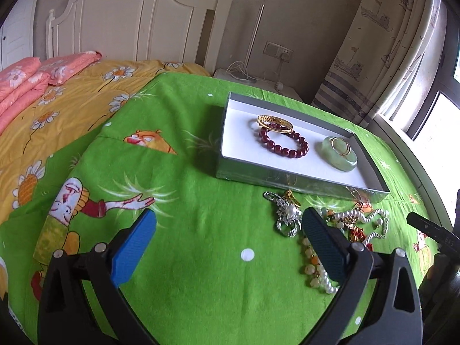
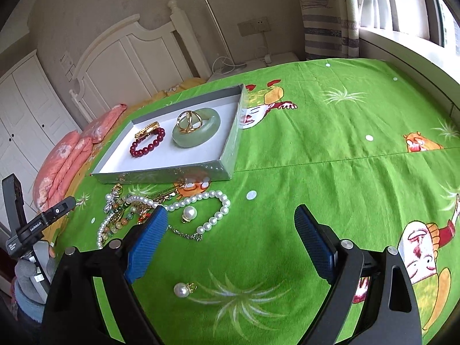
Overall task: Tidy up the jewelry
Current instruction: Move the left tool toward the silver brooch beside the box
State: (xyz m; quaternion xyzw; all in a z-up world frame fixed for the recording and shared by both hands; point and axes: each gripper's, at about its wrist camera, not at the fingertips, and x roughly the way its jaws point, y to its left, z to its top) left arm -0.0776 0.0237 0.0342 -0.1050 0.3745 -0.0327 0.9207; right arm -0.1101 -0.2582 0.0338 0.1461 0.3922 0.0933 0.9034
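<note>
A shallow silver box (image 1: pixel 290 179) (image 2: pixel 184 172) with a white floor lies on the green bedspread. In it are a gold bangle (image 1: pixel 274 122), a dark red bead bracelet (image 1: pixel 284 143) (image 2: pixel 148 143) and a jade bangle (image 1: pixel 339 155) (image 2: pixel 198 135) with a gold ring on it. Loose jewelry lies in front of the box: a rhinestone brooch (image 1: pixel 284 211), a pearl necklace (image 2: pixel 212 201) and bead strands. A single pearl earring (image 2: pixel 182 289) lies near my right gripper. My left gripper (image 1: pixel 227 224) is open and empty, left of the pile. My right gripper (image 2: pixel 230 220) is open and empty.
The green cartoon bedspread (image 1: pixel 187 230) covers a bed with a yellow quilt (image 1: pixel 66 100) and pink pillows (image 1: pixel 26 77). A white headboard (image 1: pixel 138 17), a nightstand and a curtain (image 1: pixel 382 37) stand behind. The left gripper's body (image 2: pixel 34 224) shows at the right wrist view's left edge.
</note>
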